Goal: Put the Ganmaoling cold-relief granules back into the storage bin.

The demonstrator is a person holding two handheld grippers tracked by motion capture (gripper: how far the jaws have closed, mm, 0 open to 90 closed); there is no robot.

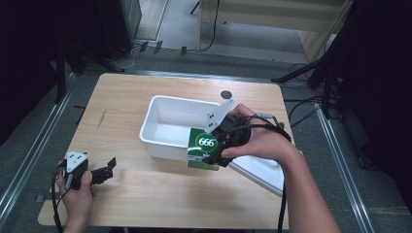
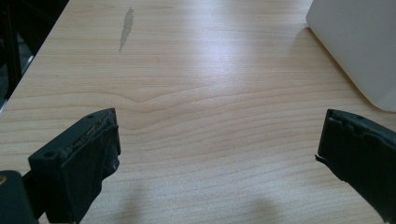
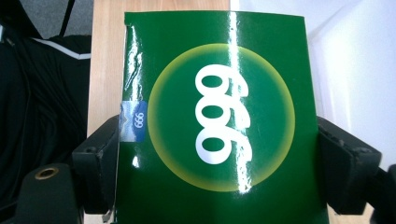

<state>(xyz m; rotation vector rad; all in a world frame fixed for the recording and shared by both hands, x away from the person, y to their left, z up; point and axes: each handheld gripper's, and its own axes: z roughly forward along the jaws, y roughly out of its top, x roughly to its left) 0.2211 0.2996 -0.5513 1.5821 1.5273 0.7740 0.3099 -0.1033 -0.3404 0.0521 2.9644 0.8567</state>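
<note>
Box [image 1: 203, 147], one, green with white "666", clamped between right tongs [image 1: 212, 156], held above near rim of white tub [image 1: 167, 127]. Tub: one, on wooden surface [image 1: 145, 194]. White lid [image 1: 260, 171]: one, flat beside tub. Left tongs [image 1: 110, 166] spread wide, holding nothing, low over surface near its corner.

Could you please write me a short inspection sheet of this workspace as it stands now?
Surface: wooden table, one grey streak.
Job's things: green box marked 666, held at the near wall of the white bin; white lid beside the bin.
Clutter: nothing seen.
Grippers: right tool shut on the box; left tool open, nothing between its jaws.
Cables: black cable along the right forearm.
Surroundings: grey floor, dark stands, cables.
</note>
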